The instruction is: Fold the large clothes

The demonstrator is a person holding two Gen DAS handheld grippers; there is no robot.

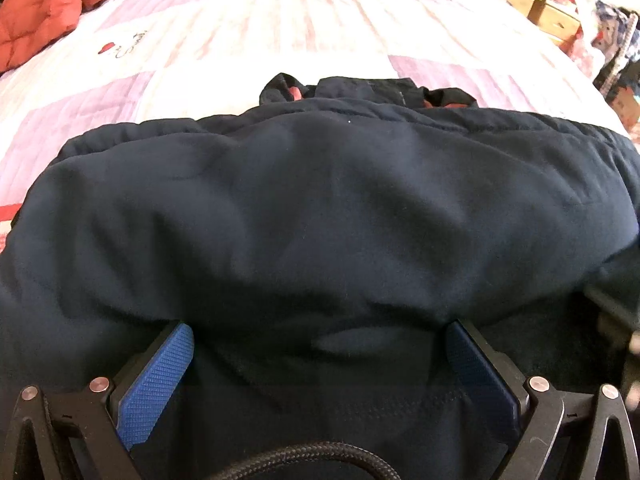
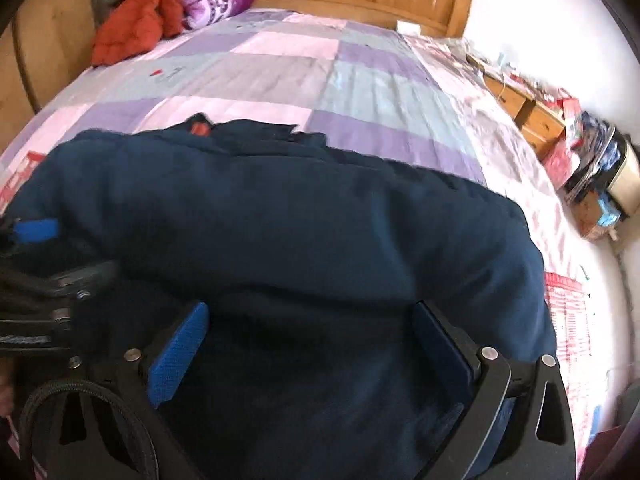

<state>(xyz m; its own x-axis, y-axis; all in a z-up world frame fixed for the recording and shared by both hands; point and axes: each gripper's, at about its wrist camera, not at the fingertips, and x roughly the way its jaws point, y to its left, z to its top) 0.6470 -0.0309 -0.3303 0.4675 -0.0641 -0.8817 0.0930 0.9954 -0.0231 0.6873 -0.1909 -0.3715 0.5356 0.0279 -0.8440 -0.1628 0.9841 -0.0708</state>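
Both grippers' 2 blue pads spread wide, dark fabric bulging between them.
The left gripper (image 1: 320, 344) and right gripper (image 2: 312, 332) have fingertips hidden under the bulky navy padded jacket (image 1: 320, 208) lying on the purple-and-white patchwork quilted bedspread (image 1: 240, 32); orange puffer jacket (image 2: 136, 28) beyond.

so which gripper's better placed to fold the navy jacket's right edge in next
Right gripper: the navy jacket ends just to its right on the bedspread, so that edge is nearest. Left gripper sits at the jacket's far-left side.
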